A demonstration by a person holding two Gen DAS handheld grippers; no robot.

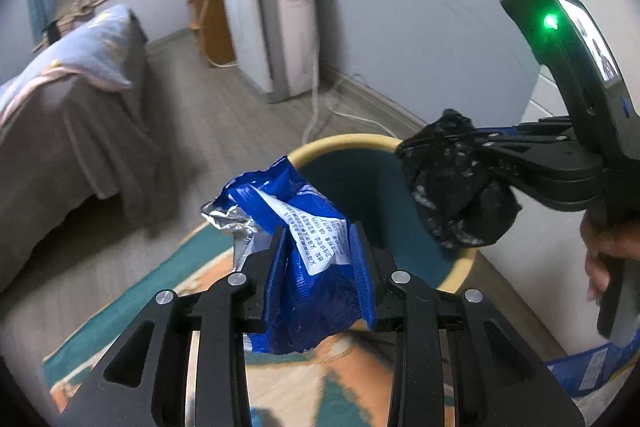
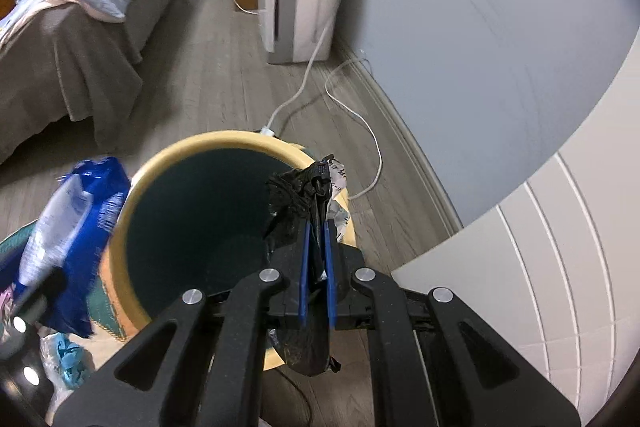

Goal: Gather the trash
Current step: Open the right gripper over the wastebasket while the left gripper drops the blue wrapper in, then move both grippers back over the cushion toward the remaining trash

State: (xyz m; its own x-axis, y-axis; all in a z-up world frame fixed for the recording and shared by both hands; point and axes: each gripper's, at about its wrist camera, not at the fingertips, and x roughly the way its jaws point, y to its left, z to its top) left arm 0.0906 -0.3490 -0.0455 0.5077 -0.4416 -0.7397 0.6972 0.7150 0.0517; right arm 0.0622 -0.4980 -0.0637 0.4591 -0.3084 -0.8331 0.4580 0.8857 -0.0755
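Left wrist: my left gripper [image 1: 320, 247] is clamped on one blue snack wrapper [image 1: 304, 247], held just in front of the single yellow-rimmed bin [image 1: 340, 143]. Right gripper [image 1: 486, 151] pinches one black bag [image 1: 456, 183] over the rim.

Right wrist: right gripper [image 2: 316, 223] closed on black bag [image 2: 296, 195] above the bin [image 2: 160, 163]; wrapper [image 2: 80, 211] left of it. One white cable [image 2: 360, 119] on the floor.
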